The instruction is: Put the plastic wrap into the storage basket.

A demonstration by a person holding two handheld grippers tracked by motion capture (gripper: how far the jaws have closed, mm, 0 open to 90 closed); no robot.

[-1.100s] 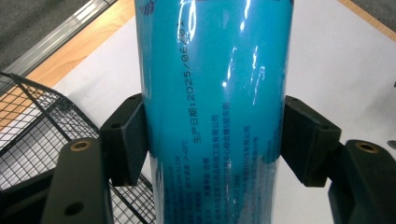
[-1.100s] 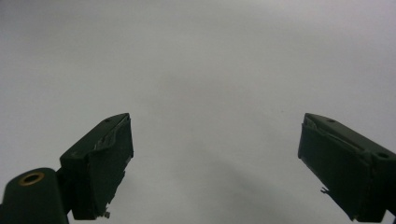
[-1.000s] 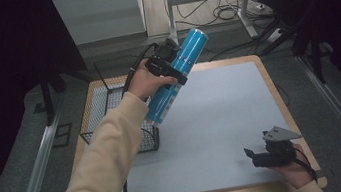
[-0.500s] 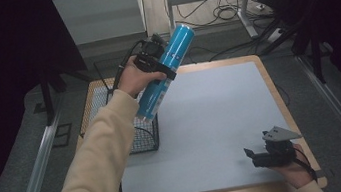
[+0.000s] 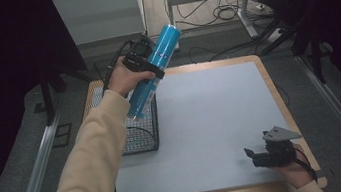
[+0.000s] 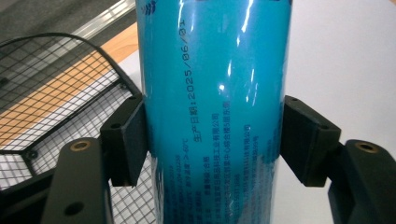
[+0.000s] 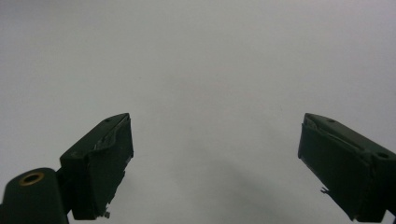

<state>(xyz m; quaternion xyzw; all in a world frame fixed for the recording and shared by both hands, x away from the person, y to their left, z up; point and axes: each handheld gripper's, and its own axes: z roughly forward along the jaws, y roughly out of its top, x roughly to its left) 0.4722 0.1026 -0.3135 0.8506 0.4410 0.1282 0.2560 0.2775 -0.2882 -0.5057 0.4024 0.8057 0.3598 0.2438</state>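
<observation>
At the lower right of the high view the right gripper (image 5: 260,155) rests low on the grey table (image 5: 212,120) near its front edge, in the same spot as a second ago, jaws spread wide with nothing between them; its own view shows only bare surface past the two black pads (image 7: 100,163). Farther in, the sleeved left forearm runs up from the bottom edge to the upper left, wrist raised above the tabletop. The left gripper (image 5: 147,69) is clamped around the middle of the blue cylinder (image 5: 155,70), both pads pressed to its sides. Over the last second the cylinder has drifted leftward, from over the grey surface to above the wire basket (image 5: 138,131) at the table's left edge. It is tilted, top end toward the far right, lower end hanging over the basket's far right part. I judge this a carry nearing its drop: lower the cylinder into the basket next.
</observation>
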